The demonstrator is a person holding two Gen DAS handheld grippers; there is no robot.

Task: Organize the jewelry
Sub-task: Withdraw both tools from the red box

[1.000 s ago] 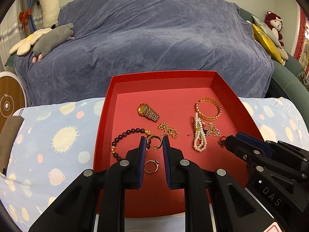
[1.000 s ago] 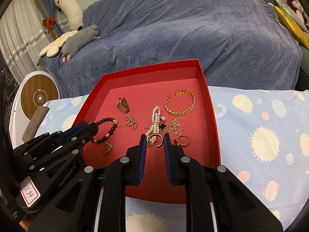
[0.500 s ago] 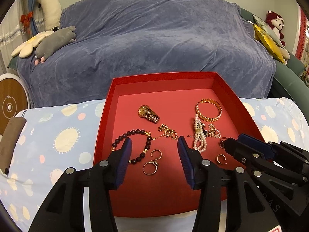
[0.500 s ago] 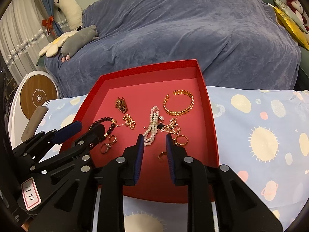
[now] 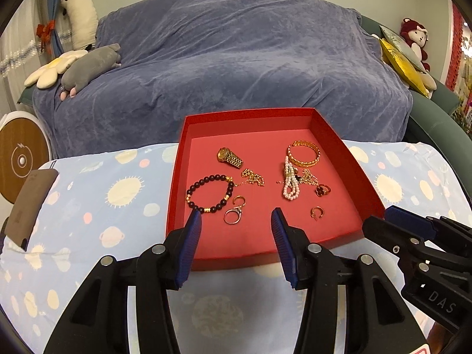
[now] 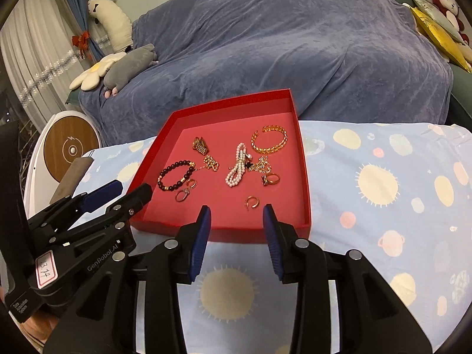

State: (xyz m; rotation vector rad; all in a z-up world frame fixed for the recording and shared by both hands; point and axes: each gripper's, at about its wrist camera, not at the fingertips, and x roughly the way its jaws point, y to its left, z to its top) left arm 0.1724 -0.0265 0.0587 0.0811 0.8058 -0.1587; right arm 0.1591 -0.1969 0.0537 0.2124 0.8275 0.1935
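A red tray (image 5: 262, 249) (image 6: 218, 231) on the patterned cloth holds jewelry: a gold watch (image 5: 229, 157), a dark bead bracelet (image 5: 210, 193), a gold chain (image 5: 253, 177), a pearl strand (image 5: 290, 183), a gold bangle (image 5: 303, 153), a silver ring (image 5: 233, 216) and small gold rings (image 5: 317, 212) (image 6: 252, 202). My left gripper (image 5: 234, 219) is open and empty, near the tray's front edge. My right gripper (image 6: 237, 212) is open and empty at the tray's front edge, near one gold ring.
A sofa under a blue-grey throw (image 5: 224, 67) stands behind the table, with plush toys (image 5: 85, 67) at its left and cushions (image 5: 398, 56) at its right. A brown phone-like slab (image 5: 29, 203) lies at the table's left edge. A round white device (image 5: 20, 159) stands at left.
Both grippers have opened, each letting go of a small gold ring, and have drawn back from inside the tray to its front edge. The rings now lie on the tray floor.
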